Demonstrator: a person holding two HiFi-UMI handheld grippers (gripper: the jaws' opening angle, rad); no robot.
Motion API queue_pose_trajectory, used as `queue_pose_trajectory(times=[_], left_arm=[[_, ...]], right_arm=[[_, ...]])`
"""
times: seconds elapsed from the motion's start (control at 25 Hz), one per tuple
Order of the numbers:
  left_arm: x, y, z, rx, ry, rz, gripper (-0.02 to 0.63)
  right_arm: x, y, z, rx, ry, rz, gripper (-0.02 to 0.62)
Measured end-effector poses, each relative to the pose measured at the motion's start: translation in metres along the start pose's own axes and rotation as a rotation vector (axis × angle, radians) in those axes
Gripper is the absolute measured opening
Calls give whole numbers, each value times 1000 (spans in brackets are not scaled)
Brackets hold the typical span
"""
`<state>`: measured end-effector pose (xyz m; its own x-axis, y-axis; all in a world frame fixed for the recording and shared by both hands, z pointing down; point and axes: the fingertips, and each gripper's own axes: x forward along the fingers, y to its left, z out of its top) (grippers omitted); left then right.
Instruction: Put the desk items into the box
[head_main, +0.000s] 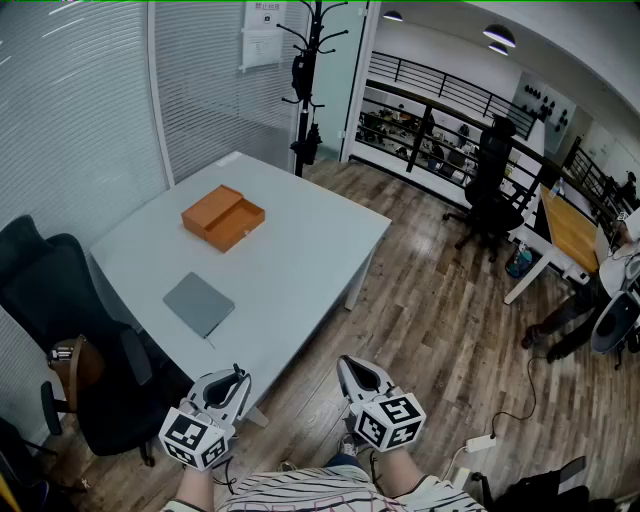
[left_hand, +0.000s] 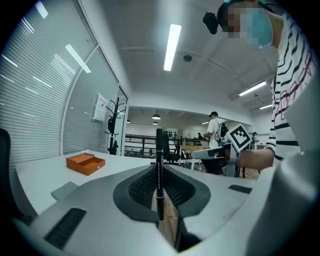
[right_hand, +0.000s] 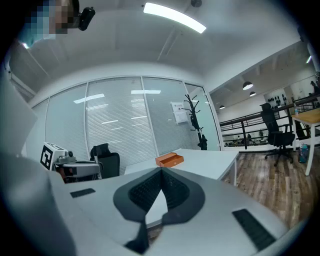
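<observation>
An open orange box (head_main: 222, 217) sits toward the far side of the white table (head_main: 300, 270). A grey notebook (head_main: 198, 303) lies nearer the table's front edge. Both grippers are held low, in front of the table and off it. My left gripper (head_main: 234, 382) is shut on a black pen (left_hand: 159, 150), which stands upright between the jaws. From the left gripper view, the orange box (left_hand: 86, 163) and the notebook (left_hand: 65, 190) show to the left. My right gripper (head_main: 358, 372) is shut with nothing in it, and its view has the orange box (right_hand: 169, 160) straight ahead.
A black office chair (head_main: 70, 330) stands at the table's left side. A coat rack (head_main: 312, 70) rises behind the table, against blinds-covered glass walls. To the right are wood floor, another black chair (head_main: 495, 190) and a wooden desk (head_main: 570, 230). A power strip (head_main: 480, 442) lies by my feet.
</observation>
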<state>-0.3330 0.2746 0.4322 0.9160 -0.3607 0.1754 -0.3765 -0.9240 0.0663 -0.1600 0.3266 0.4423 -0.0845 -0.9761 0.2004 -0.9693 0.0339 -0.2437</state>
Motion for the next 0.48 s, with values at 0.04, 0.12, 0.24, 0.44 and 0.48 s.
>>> queue_pose_trajectory(times=[0.04, 0.12, 0.24, 0.44, 0.48], left_arm=[[1, 1, 0, 1, -2, 0, 52], [2, 2, 0, 1, -4, -1, 52], [4, 1, -3, -1, -2, -4, 52], [14, 5, -5, -9, 10, 5, 52], [18, 5, -5, -10, 10, 10, 52]], right_arm=[[1, 0, 0, -1, -1, 0, 25], [2, 0, 0, -1, -3, 2, 25], [5, -1, 0, 3, -8, 7, 25], [14, -9, 7, -25, -20, 7, 26], [17, -14, 8, -25, -18, 7, 28]])
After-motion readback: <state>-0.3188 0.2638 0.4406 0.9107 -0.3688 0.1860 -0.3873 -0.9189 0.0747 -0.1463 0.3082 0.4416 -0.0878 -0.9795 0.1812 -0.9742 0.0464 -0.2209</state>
